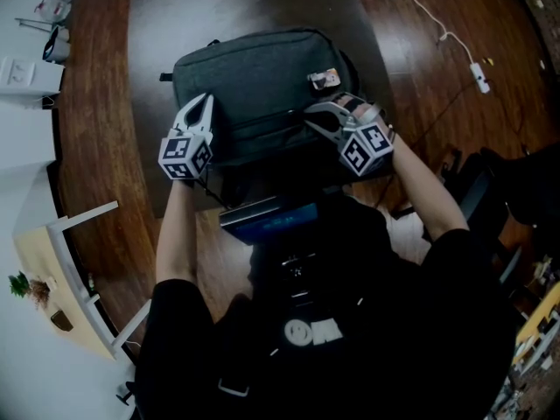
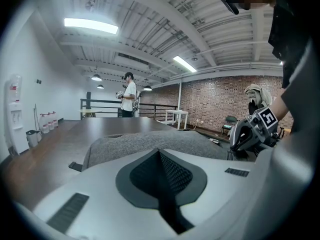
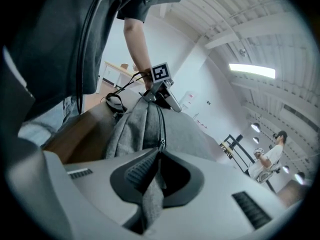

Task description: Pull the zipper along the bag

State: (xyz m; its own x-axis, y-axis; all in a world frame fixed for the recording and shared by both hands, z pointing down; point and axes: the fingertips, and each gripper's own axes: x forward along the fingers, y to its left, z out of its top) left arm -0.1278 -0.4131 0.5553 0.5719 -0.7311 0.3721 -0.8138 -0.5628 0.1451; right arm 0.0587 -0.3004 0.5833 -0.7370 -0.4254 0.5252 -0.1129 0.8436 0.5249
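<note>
A grey backpack [image 1: 254, 86] lies flat on a dark wooden table [image 1: 96, 147]. My left gripper [image 1: 203, 103] rests at the bag's left near edge; in the left gripper view its jaws [image 2: 159, 153] are shut with nothing visible between them, and the bag [image 2: 145, 144] rises just beyond. My right gripper [image 1: 311, 122] sits at the bag's right near side. In the right gripper view it [image 3: 159, 156] is shut on the grey fabric zipper pull [image 3: 151, 196], right below the slider [image 3: 161, 144]. The zipper track [image 3: 162, 121] runs away toward the left gripper [image 3: 169, 98].
A small tag [image 1: 324, 79] lies on the bag's top right. A white cable with a plug [image 1: 479, 77] trails across the wood at the far right. A white frame [image 1: 79, 261] stands at the near left. A person [image 2: 129, 96] stands far off.
</note>
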